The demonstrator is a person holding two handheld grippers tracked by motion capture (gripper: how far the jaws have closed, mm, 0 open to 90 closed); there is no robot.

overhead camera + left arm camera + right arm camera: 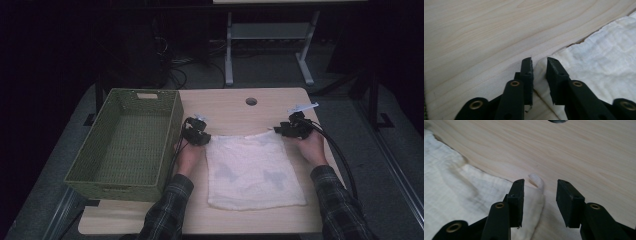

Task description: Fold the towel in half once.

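A white cloth [252,170] lies spread flat on the light wooden table [235,107]. My left gripper [199,135] sits at the cloth's far left corner. In the left gripper view the cloth [599,65] has its corner between the jaws of the left gripper [539,61], which stand slightly apart and open. My right gripper [286,131] is at the far right corner. In the right gripper view the cloth [456,195] has its curled corner lying between the wide-apart jaws of the right gripper [540,185], which is open.
A green woven basket [125,145] stands at the table's left side, close to my left hand. A round cable hole [251,101] is near the table's far edge. Cables trail from both grippers. Beyond the table is dark floor with a metal stand [270,40].
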